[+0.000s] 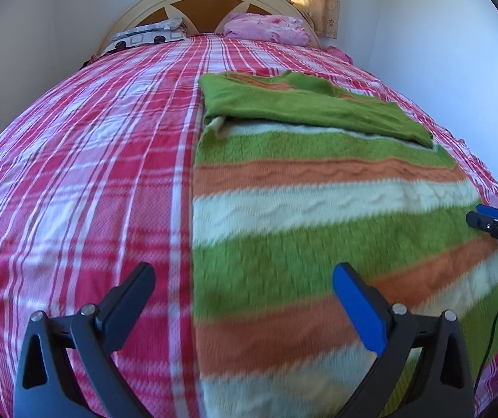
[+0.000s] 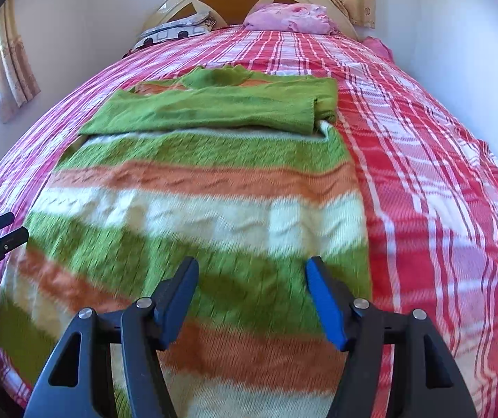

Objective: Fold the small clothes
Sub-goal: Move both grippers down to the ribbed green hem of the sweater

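Nearest the lens in the left wrist view, the left claw (image 1: 243, 280) is seen with its two fingers spread wide and nothing between them; one finger hangs over the plaid cover, the other, with a blue pad, over the knitted garment. Nothing is gripped by it. In the right wrist view the right claw (image 2: 250, 275) is likewise seen parted, both blue-padded fingers above the knit, and no cloth is pinched between them. The striped sweater (image 1: 318, 216) is laid flat on the bed (image 1: 92, 174), in bands of green, orange and cream, its body running from the foot edge of the bed toward the headboard (image 1: 210, 0). Its green sleeves (image 2: 214, 108) are folded across the upper part of the body, toward the headboard end. The garment is placed on the half of the bed nearer the right-hand long edge as seen by the left camera, its straight side edge running roughly along the middle of the bed. Each claw is glimpsed at the border of the other view, at opposite sides of the sweater. Two pillows, one patterned grey (image 1: 151, 35) and one pink (image 1: 266, 28), are set against the headboard at the far end, well apart from the sweater. Near parts of both views are blurred.
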Demonstrator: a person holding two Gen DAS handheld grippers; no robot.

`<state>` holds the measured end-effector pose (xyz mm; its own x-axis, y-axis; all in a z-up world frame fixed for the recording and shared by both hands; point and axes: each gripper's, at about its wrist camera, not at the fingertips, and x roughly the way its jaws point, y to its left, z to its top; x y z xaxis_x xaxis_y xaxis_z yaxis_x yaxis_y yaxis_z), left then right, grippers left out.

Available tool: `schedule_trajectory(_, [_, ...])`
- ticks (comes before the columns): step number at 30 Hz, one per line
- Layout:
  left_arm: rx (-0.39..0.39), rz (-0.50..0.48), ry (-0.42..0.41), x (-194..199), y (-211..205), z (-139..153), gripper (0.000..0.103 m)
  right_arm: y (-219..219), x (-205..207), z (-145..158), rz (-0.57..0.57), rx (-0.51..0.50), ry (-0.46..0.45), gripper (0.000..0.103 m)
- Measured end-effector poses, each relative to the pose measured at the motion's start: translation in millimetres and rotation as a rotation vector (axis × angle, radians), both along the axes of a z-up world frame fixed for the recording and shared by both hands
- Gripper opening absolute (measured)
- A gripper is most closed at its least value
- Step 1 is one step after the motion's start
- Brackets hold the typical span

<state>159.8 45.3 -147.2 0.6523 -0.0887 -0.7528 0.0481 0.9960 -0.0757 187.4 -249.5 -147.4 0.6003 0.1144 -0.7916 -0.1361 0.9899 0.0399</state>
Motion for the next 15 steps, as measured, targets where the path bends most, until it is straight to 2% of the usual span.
schedule_trajectory(15, [-0.059, -0.004, 0.038, -60.5, 25.4, 0.4, 0.103, -2.1, -55.5, -6.1, 0.016, 0.036, 0.050, 0.069])
